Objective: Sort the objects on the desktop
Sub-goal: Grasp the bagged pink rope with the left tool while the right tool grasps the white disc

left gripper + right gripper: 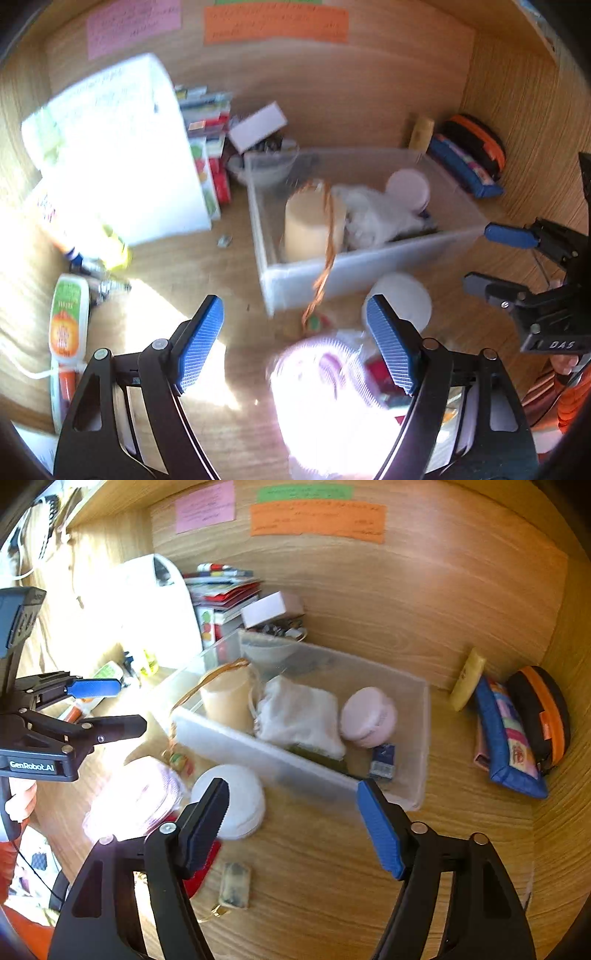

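Note:
A clear plastic bin (295, 280) (413, 738) sits mid-desk. It holds a beige cylinder (306, 229) (227, 701), a white cloth bag (299, 716) and a pink round case (367, 716). A brown cord (325, 266) hangs over its front wall. In front of the bin lie a white round lid (240, 797) (406, 299) and a pink mesh pouch (317, 365) (136, 797). My left gripper (295, 339) is open and empty above the pouch. My right gripper (291, 823) is open and empty, near the white lid and the bin's front wall.
A white box (122, 155) and stacked books (221, 590) stand at the back left. A glue bottle (68, 317) lies at the left. Pencil cases (517, 731) lean in the right corner. A small packet (234, 886) lies near my right gripper.

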### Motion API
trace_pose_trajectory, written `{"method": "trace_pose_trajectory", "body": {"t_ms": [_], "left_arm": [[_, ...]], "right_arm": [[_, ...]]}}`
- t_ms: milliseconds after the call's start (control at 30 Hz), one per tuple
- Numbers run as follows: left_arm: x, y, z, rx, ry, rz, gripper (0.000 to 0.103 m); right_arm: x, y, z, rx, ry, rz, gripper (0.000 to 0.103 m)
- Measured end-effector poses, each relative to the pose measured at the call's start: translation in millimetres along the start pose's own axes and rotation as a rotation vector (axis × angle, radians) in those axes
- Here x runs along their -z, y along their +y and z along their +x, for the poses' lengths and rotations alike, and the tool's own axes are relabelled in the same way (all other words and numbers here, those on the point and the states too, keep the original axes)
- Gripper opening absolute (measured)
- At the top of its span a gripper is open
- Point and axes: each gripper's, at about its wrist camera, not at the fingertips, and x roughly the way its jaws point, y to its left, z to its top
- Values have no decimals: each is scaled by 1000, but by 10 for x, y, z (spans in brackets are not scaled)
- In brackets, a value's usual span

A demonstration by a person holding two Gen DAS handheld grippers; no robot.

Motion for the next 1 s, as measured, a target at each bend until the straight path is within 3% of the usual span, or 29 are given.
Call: {"method": "trace_pose_trajectory", "body": {"t_ms": [67,400,700,1000], "left_arm": [[98,3,52,18,36,11,86],[481,-79,302,121,216,8,87],[505,-154,471,104,248,16,91],[484,-127,541,95,183,28,95]], "right_arm": [[32,29,16,-11,3,2,75],[223,196,216,-27,74,-44,75],[255,337,519,-31,144,-82,75],[172,449,744,-32,168,-107,74]]}}
